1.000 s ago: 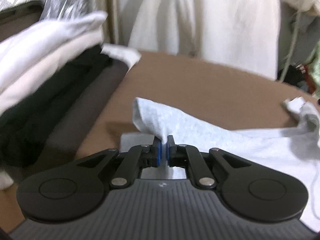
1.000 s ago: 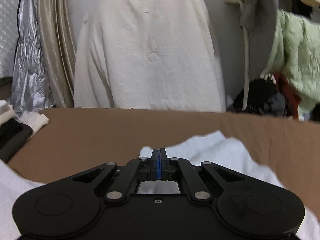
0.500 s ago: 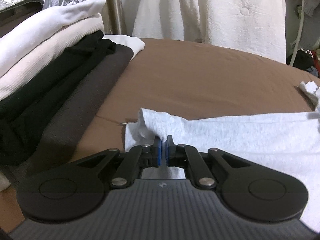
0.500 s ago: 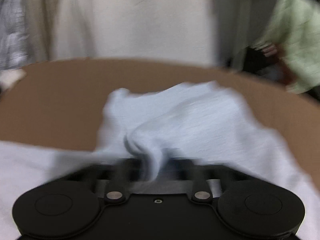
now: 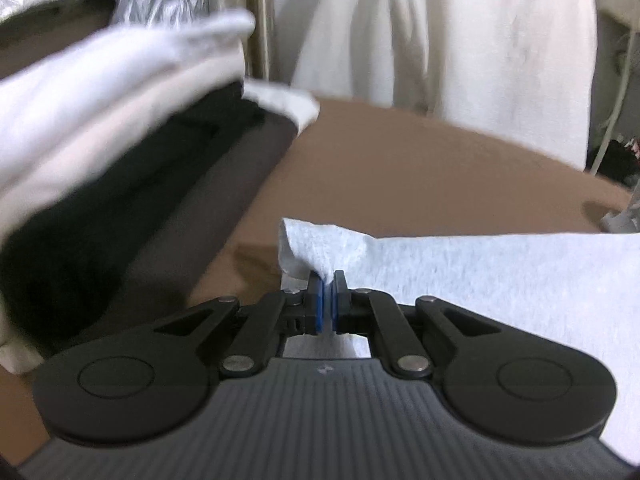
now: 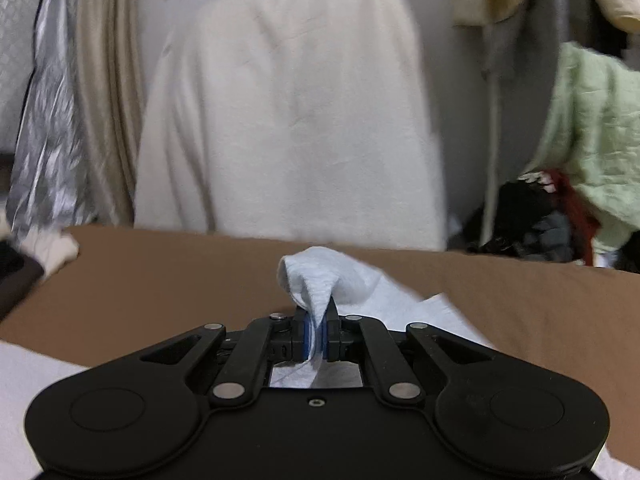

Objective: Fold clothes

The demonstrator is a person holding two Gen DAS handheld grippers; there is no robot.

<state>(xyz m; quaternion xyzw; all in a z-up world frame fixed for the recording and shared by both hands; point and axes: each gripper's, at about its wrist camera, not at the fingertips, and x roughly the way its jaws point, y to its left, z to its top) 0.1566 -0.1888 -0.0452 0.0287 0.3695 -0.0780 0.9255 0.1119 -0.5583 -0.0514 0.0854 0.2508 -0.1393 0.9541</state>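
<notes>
Pale blue garment pinched by left gripper and right gripper, whose jaws just widened

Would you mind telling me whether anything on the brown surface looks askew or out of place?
Nothing stands out. The light grey garment lies spread on the brown surface, bunched only where the left gripper and right gripper pinch it. The folded stack beside it looks tidy.

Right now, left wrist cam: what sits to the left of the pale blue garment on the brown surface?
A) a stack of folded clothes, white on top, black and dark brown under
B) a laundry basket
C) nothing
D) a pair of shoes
A: a stack of folded clothes lies left of the pale blue garment, white layers over black and dark brown ones, on the brown surface.
</notes>
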